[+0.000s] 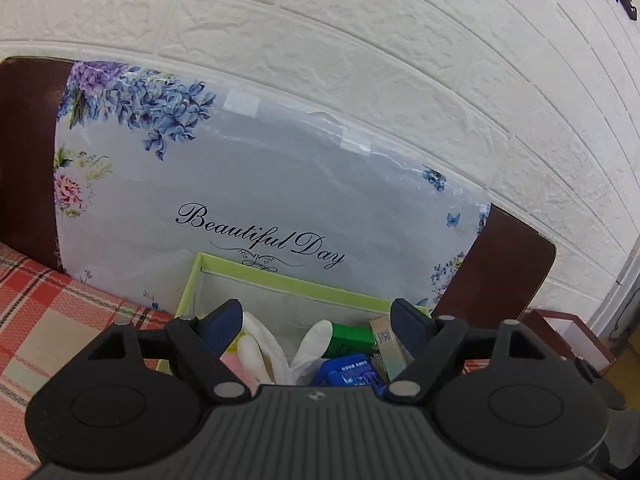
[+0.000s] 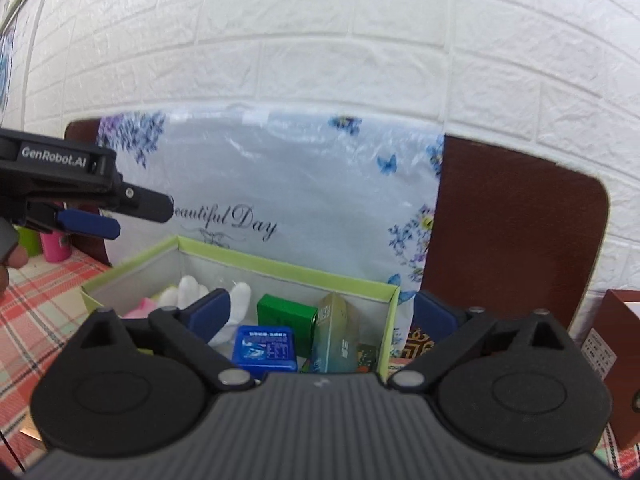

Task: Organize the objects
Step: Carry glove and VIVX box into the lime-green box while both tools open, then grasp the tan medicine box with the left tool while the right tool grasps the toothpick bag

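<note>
Right wrist view: I am hovering my right gripper point(image 2: 326, 312) and left gripper point(image 1: 318, 316) wide apart, empty, over the green-rimmed box point(image 2: 288, 270) ahead, risking snagging its soft rim.

One green-rimmed fabric storage box point(image 2: 280, 268) holds one blue flat packet point(image 2: 266, 348), one green carton point(image 2: 286, 316), one tall teal carton point(image 2: 334, 336) and one white glove point(image 2: 192, 290).

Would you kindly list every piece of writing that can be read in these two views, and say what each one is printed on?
"Beautiful Day": in script on the flowered plastic bag leaning against the wall behind the green box.
"GenRobot.AI": on the body of the left gripper, seen from the right wrist.
Too small or blurred to read: the print on the blue packet, the tall carton and the label on the brown box.
</note>
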Available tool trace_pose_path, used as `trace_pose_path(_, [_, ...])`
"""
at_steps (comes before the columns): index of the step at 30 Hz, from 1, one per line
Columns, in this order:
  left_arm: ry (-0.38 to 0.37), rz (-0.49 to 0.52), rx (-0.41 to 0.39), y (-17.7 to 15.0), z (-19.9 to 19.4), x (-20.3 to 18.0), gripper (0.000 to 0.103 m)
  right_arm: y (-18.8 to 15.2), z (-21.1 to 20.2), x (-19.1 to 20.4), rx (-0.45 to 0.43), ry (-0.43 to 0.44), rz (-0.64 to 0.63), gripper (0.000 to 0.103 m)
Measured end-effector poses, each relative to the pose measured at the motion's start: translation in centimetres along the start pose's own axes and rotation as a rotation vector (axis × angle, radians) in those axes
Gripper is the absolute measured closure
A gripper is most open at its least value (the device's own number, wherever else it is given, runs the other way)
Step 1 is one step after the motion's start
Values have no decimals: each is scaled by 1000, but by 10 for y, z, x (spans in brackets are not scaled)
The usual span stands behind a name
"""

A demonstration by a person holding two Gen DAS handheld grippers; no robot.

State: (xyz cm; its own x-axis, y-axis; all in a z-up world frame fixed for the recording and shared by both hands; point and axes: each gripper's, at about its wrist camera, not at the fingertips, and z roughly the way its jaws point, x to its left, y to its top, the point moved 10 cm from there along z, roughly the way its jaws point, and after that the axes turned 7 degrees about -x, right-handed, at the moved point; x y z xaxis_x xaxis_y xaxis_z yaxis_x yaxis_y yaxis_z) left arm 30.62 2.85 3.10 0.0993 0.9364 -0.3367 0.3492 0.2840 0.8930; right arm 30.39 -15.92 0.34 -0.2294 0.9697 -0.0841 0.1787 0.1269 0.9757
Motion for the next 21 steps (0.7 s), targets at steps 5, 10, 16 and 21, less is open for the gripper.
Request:
trace_pose_path(5, [32, 75, 20, -16, -36, -20, 19, 5, -42, -3, -25, 1, 49, 0])
trace_pose_path(10, [45, 126, 39, -42, -62, -32, 19, -10, -83, -3, -4, 2, 91, 0])
trace_pose_path(16, [66, 111, 109, -81, -80, -29, 19, -43, -117, 0, 58, -3, 157, 0])
trace_pose_path(21, [101, 86, 159, -109, -94, -15, 19, -64, -134, 5, 101, -12, 184, 0])
